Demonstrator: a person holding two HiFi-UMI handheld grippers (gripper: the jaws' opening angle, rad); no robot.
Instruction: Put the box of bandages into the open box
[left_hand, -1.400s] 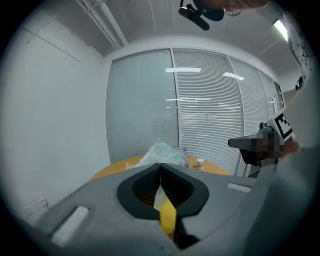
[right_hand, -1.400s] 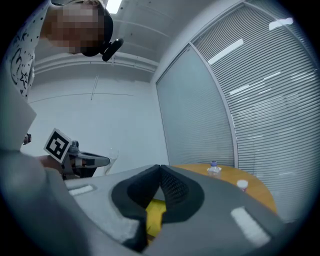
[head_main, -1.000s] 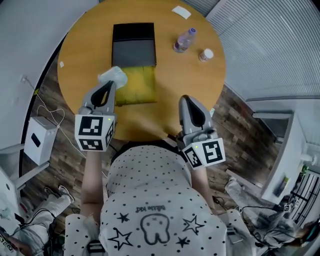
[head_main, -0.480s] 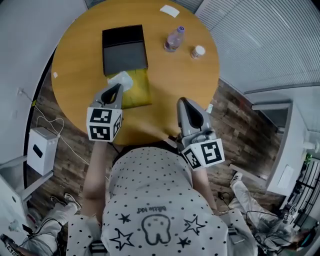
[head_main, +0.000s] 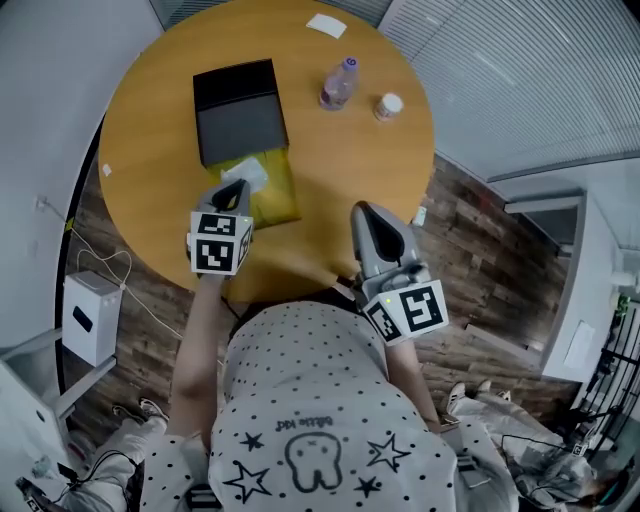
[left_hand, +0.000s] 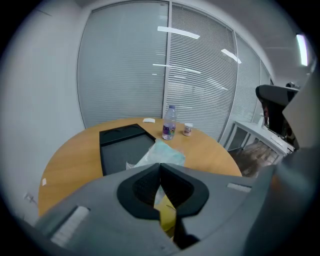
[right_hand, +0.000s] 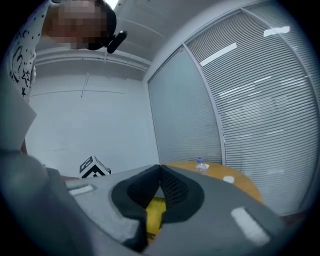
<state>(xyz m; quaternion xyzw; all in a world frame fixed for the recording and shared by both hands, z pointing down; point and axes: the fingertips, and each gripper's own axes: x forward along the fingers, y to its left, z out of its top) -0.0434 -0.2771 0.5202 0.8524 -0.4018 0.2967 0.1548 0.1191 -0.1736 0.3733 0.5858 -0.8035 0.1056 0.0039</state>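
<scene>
The open box lies on the round wooden table (head_main: 360, 160), with a black half (head_main: 240, 110) farther away and a yellow half (head_main: 275, 195) nearer me. My left gripper (head_main: 238, 185) is shut on the pale teal box of bandages (head_main: 254, 172) and holds it above the yellow half's far left corner. In the left gripper view the bandage box (left_hand: 162, 154) sticks out past the closed tips of the left gripper (left_hand: 160, 165), with the black half (left_hand: 125, 147) behind it. My right gripper (head_main: 362, 210) hangs near the table's front edge, shut and holding nothing; in its own view the right gripper (right_hand: 160, 167) has its tips together.
A water bottle (head_main: 337, 86) and a small white jar (head_main: 387, 105) stand at the table's far right. A white card (head_main: 326, 25) lies at the far edge. A white box (head_main: 90, 318) sits on the floor to the left, by cables.
My left gripper has carried the bandage box to the right, from beside the yellow half's left edge to over it. The right gripper has stayed where it was.
</scene>
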